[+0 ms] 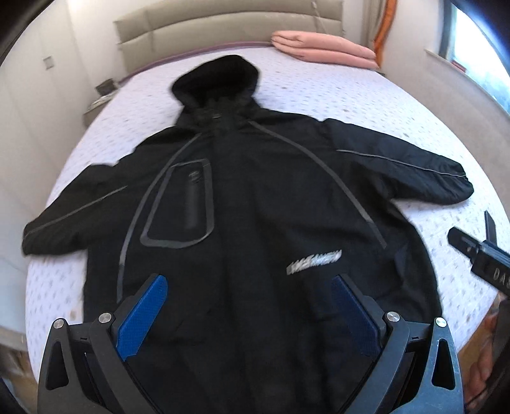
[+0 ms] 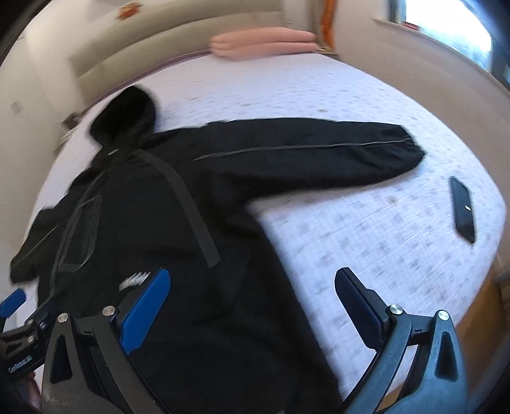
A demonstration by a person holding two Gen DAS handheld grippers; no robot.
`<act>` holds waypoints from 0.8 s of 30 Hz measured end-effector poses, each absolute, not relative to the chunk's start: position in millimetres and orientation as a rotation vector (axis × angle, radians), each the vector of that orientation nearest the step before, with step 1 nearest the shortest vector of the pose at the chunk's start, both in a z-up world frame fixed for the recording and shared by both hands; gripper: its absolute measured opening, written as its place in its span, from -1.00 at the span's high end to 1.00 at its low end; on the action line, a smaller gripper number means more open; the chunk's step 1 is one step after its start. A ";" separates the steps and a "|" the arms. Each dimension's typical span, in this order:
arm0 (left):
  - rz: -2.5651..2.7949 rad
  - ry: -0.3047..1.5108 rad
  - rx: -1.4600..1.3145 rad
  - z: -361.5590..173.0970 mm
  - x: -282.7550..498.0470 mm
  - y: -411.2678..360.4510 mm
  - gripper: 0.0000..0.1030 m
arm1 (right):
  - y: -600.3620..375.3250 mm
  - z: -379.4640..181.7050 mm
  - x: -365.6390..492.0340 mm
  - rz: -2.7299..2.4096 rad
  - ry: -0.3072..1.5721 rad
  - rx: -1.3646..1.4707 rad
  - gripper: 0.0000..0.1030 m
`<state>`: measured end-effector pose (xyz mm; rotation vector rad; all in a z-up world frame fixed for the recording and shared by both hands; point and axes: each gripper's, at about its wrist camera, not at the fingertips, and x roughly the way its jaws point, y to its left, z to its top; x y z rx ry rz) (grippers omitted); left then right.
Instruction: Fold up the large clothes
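A large black hooded jacket (image 1: 255,197) lies flat and face up on the bed, hood toward the headboard, both sleeves spread out sideways. My left gripper (image 1: 251,280) hovers open over the jacket's lower front, nothing between its blue pads. In the right wrist view the same jacket (image 2: 165,203) fills the left half, its right sleeve (image 2: 318,149) stretched across the sheet. My right gripper (image 2: 251,274) is open above the jacket's lower right hem, holding nothing. Its black body (image 1: 478,254) also shows at the right edge of the left wrist view. The left gripper's blue fingertip (image 2: 12,301) peeks in at far left.
The bed (image 2: 366,239) has a pale lilac patterned sheet. A folded pink blanket (image 1: 322,47) lies by the padded headboard (image 1: 223,25). A black phone (image 2: 463,208) rests on the sheet near the right edge. A window (image 1: 478,47) is on the right wall, a nightstand (image 1: 98,102) to the left.
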<state>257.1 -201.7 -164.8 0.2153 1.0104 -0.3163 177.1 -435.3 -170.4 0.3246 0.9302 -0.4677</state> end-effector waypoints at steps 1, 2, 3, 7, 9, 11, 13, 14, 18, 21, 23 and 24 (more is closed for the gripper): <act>-0.335 1.024 0.216 -163.8 264.3 -213.7 -0.99 | -450.9 -168.7 180.4 -0.487 0.939 0.328 -1.00; -0.351 1.036 0.215 -163.2 271.3 -224.6 -0.99 | -471.5 -165.8 184.3 -0.514 0.946 0.328 -1.00; -0.376 1.051 0.214 -162.3 279.3 -239.3 -0.99 | -493.7 -162.5 188.0 -0.540 0.948 0.331 -1.00; -0.447 1.040 0.215 -151.8 308.2 -302.1 -0.99 | -579.0 -154.6 199.2 -0.601 0.951 0.366 -1.00; -0.471 1.025 0.213 -149.9 320.6 -330.1 -0.99 | -629.5 -155.6 206.8 -0.656 0.970 0.372 -1.00; -0.484 1.017 0.218 -151.7 333.0 -361.2 -0.99 | -674.5 -158.4 211.0 -0.677 0.971 0.407 -1.00; -0.490 1.013 0.222 -158.7 345.6 -389.3 -0.99 | -716.0 -164.6 215.2 -0.691 0.966 0.446 -1.00; -0.493 1.010 0.224 -164.2 352.3 -404.1 -0.99 | -735.0 -168.9 216.9 -0.695 0.962 0.466 -1.00; -0.503 1.032 0.223 -191.0 378.7 -453.7 -0.99 | -814.6 -199.1 222.8 -0.712 0.987 0.565 -0.94; -0.510 1.054 0.239 -211.3 393.9 -482.7 -0.99 | -854.4 -224.1 225.8 -0.711 1.021 0.624 -0.83; -0.511 1.063 0.255 -223.3 400.2 -498.9 -0.99 | -870.4 -237.1 225.8 -0.694 1.036 0.671 -0.67; -0.518 1.065 0.257 -228.1 402.4 -504.7 -0.99 | -874.9 -242.8 225.8 -0.680 1.043 0.695 -0.64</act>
